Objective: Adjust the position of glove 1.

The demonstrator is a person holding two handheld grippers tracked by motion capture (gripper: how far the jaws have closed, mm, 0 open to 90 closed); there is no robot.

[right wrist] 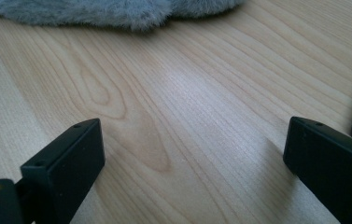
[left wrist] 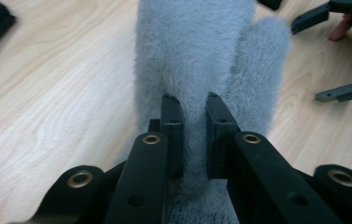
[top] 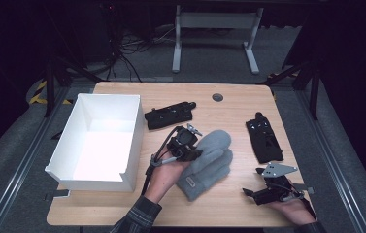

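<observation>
Left tongs (left wrist: pixel 193 140) pinch the fuzzy grey mittens (top: pixel 208 162) on the worktop (top: pixel 229 111), while the right tongs (right wrist: pixel 192 163) sit wide apart, holding nothing.

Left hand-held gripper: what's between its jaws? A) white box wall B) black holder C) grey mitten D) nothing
C: in the left gripper view the left hand-held gripper has its jaws pinched on the fuzzy grey mitten; the high view shows it over the mitten too, beside the white box.
</observation>
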